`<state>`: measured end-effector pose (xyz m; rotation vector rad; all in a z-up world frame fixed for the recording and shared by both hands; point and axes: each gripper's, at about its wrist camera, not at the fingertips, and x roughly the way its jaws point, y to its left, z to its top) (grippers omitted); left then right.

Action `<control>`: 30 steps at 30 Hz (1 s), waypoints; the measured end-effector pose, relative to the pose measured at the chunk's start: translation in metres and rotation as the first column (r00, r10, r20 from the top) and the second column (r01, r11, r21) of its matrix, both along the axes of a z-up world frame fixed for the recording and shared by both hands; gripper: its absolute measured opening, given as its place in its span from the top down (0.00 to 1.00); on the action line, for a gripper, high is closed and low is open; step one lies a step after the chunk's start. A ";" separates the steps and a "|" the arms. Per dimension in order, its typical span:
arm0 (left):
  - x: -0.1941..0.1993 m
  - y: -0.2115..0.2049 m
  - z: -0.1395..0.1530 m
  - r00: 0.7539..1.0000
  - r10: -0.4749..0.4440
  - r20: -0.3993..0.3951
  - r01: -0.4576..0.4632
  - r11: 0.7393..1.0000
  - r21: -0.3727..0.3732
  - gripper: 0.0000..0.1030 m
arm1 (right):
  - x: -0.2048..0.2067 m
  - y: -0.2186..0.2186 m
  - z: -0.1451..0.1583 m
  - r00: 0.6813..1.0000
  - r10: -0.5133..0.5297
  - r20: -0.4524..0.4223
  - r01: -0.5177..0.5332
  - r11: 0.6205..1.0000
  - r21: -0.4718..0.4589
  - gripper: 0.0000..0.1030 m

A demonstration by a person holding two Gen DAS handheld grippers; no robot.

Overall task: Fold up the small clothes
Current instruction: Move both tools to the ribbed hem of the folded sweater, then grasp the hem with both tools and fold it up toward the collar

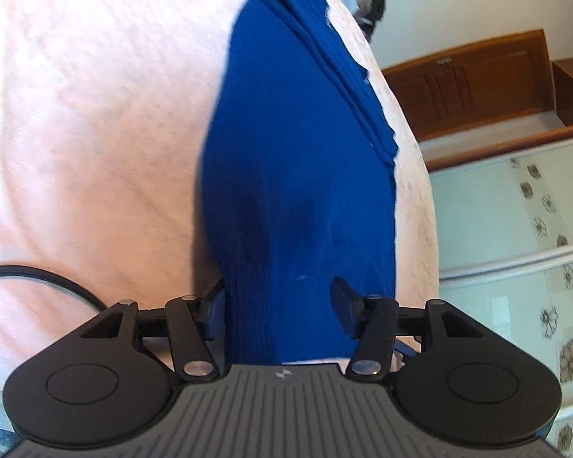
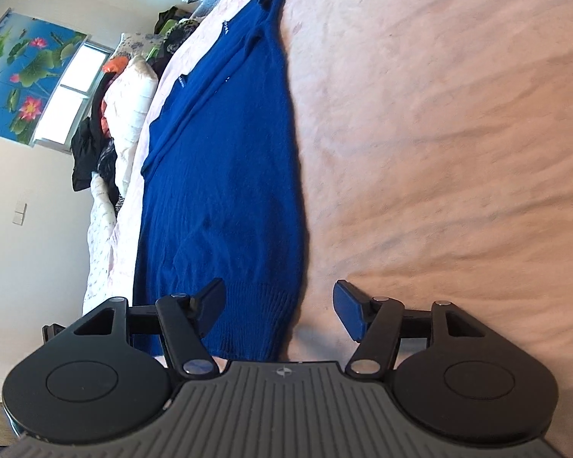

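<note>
Blue knitted sweater spread long on a pink bed sheet, both claws spread wide at its ribbed hem

The blue sweater [image 1: 298,175] lies flat on the pink sheet [image 1: 88,122], stretching away from both cameras, its folded sleeve edge along one side. The left gripper [image 1: 278,305] is released, its two fingers wide apart with the ribbed hem lying between them; whether the pads touch the knit cannot be told. The right gripper [image 2: 279,305] is likewise spread wide: its left finger [image 2: 210,301] lies over the hem, its right finger [image 2: 348,309] over bare sheet beside the sweater's edge, so the hem corner sits between them. In the right wrist view a heap of bedding and clothes [image 2: 114,114] lies beyond the sweater, by a lotus picture [image 2: 23,76]. A black cable [image 1: 46,278] crosses the sheet near the left claw
</note>
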<state>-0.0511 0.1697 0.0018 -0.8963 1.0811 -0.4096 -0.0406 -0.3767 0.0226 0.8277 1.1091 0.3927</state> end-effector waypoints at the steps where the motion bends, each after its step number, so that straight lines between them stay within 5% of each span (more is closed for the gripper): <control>1: 0.002 -0.004 -0.001 1.000 -0.024 -0.014 0.024 1.000 0.012 0.46 | 0.000 -0.001 -0.003 1.000 0.005 -0.008 -0.005 1.000 0.005 0.35; 6: 0.003 -0.007 0.001 0.999 -0.043 -0.027 0.045 0.995 0.090 0.48 | 0.001 0.002 -0.008 0.998 0.052 -0.023 -0.051 0.998 0.045 0.31; 11: -0.004 0.002 0.003 0.998 -0.035 -0.047 0.042 0.987 0.155 0.83 | -0.001 0.001 -0.015 0.996 0.072 -0.053 -0.066 0.991 0.116 0.30; 14: -0.006 -0.001 0.006 0.998 -0.037 -0.041 0.045 0.979 0.199 0.90 | -0.002 -0.003 -0.018 0.996 0.056 -0.070 -0.045 0.987 0.158 0.29; 24: -0.001 -0.005 0.007 0.998 -0.050 -0.047 0.059 0.974 0.218 0.91 | 0.001 0.016 -0.030 0.990 0.093 -0.110 -0.061 0.962 0.265 0.28; 25: -0.001 -0.005 0.007 0.998 -0.050 -0.049 0.059 0.974 0.219 0.91 | 0.003 0.019 -0.029 0.990 0.092 -0.110 -0.060 0.963 0.263 0.30; 26: -0.001 -0.006 0.007 0.998 -0.049 -0.049 0.059 0.974 0.218 0.91 | 0.004 0.021 -0.029 0.990 0.083 -0.113 -0.051 0.964 0.261 0.43; 28: -0.001 -0.006 0.008 0.998 -0.048 -0.046 0.057 0.974 0.217 0.91 | 0.006 0.026 -0.033 0.988 0.058 -0.146 -0.022 0.972 0.236 0.83; 30: -0.002 -0.005 0.010 0.998 -0.047 -0.037 0.054 0.975 0.215 0.91 | 0.005 0.029 -0.037 0.984 0.058 -0.166 -0.024 0.979 0.201 0.90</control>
